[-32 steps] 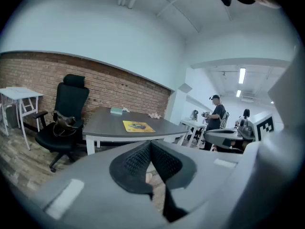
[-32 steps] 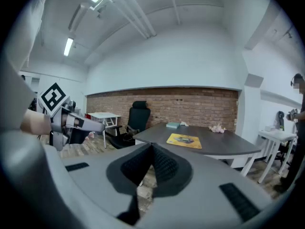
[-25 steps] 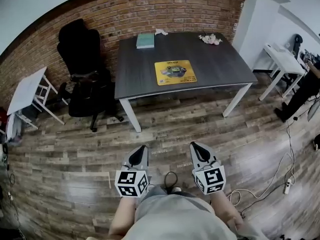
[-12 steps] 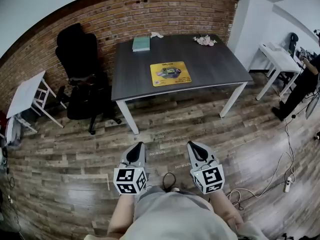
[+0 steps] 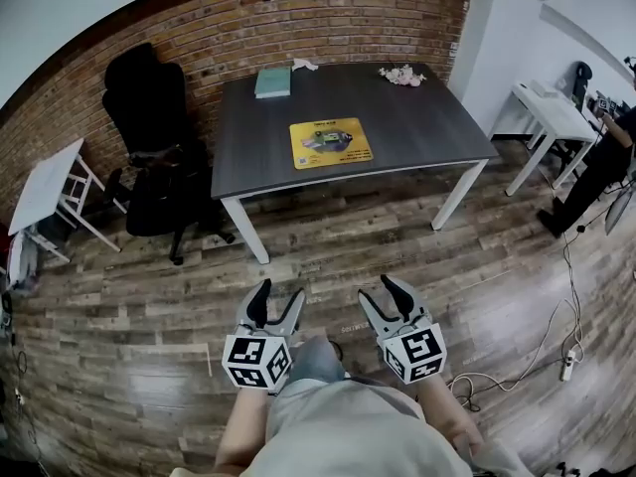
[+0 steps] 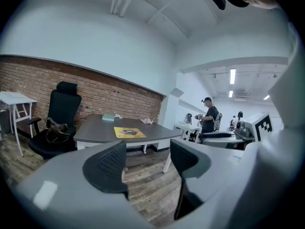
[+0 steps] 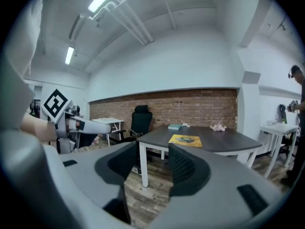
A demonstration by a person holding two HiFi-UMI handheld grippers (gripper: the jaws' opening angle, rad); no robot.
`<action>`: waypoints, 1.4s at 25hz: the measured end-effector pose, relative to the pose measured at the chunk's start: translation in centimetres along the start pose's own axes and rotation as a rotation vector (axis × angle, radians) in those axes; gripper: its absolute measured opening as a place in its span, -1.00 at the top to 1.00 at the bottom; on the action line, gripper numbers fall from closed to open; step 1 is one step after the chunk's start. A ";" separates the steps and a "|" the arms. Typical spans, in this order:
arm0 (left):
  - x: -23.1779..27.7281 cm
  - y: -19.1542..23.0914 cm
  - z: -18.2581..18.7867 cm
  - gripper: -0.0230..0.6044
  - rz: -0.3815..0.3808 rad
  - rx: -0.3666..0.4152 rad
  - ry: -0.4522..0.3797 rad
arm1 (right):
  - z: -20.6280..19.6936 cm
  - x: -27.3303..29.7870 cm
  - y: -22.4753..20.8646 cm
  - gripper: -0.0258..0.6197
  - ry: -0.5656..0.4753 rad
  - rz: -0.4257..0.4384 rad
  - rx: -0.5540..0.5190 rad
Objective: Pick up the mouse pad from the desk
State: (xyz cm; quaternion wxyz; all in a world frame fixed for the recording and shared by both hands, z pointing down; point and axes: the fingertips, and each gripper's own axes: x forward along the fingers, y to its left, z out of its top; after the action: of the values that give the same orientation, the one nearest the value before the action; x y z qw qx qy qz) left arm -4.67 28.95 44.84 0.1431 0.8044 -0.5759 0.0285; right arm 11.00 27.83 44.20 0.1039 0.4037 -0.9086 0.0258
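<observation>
Yellow mouse pad [image 5: 331, 143] on the desk [image 5: 427, 117] at twelve o'clock; left gripper [image 5: 278, 292] and right gripper [image 5: 379, 293], jaws just opened, hold nothing.

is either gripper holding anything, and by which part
Nothing is held. The left gripper and right gripper have just been opening, with nothing between their jaws; the mouse pad lies untouched on the desk.

At twelve o'clock, a yellow rectangular mouse pad [image 5: 331, 143] with a dark printed picture at its middle lies on a dark grey desk top [image 5: 427, 127] with white legs. A pale teal book [image 5: 273, 81] is at the desk's eleven o'clock. The red-brown brick wall [image 5: 248, 23] shows pale mortar lines. A black office chair [image 5: 149, 117] is at ten o'clock and a white side table [image 5: 45, 182] at nine. The plank floor [image 5: 149, 296] is streaked brown and grey.
</observation>
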 end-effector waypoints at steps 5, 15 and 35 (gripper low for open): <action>3.2 0.5 -0.2 -0.14 -0.007 -0.022 0.004 | -0.8 1.5 -1.7 -0.12 0.010 0.010 0.034; 12.0 4.7 2.4 -0.20 -0.003 -0.033 -0.011 | 0.1 9.5 -8.7 -0.23 0.021 -0.018 0.043; 30.4 15.7 9.4 -0.28 -0.054 -0.017 0.037 | 5.4 28.8 -19.2 -0.36 0.018 -0.060 0.060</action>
State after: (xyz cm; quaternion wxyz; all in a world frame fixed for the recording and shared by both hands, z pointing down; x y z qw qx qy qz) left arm -10.26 -6.11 45.33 0.1614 0.8177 -0.5514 0.0346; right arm 5.51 -6.80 44.28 0.1006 0.4336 -0.8939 0.0534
